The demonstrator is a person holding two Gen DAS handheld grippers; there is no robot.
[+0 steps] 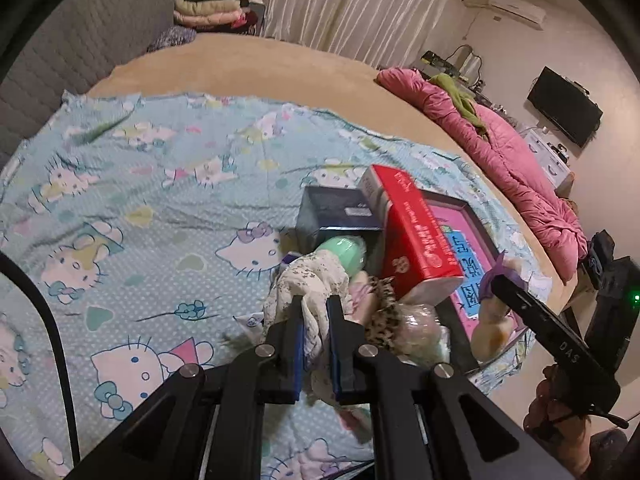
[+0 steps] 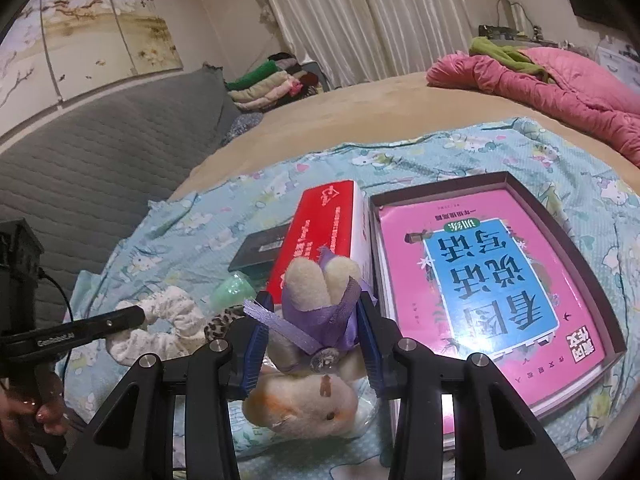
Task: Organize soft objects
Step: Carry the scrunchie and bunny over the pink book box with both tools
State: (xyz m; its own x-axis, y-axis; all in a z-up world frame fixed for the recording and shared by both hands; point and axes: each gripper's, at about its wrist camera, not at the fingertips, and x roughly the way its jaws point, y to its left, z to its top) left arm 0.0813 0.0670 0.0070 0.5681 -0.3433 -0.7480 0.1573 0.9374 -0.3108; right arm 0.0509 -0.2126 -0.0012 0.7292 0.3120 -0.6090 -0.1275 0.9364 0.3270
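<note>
Meanwhile left gripper (image 1: 314, 312) pinches floral scrunchie (image 1: 308, 280); right gripper (image 2: 312, 320) clamps plush bunny (image 2: 316, 320); red box (image 2: 324, 236) beyond.

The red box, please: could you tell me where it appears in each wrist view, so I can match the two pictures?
Left wrist view: the red box lies right of centre, just beyond the left gripper, tilted against the dark box.
Right wrist view: it sits at centre, directly behind the plush bunny held in the right gripper.
Shared landmark: the pink book in its tray, beside the box.
</note>
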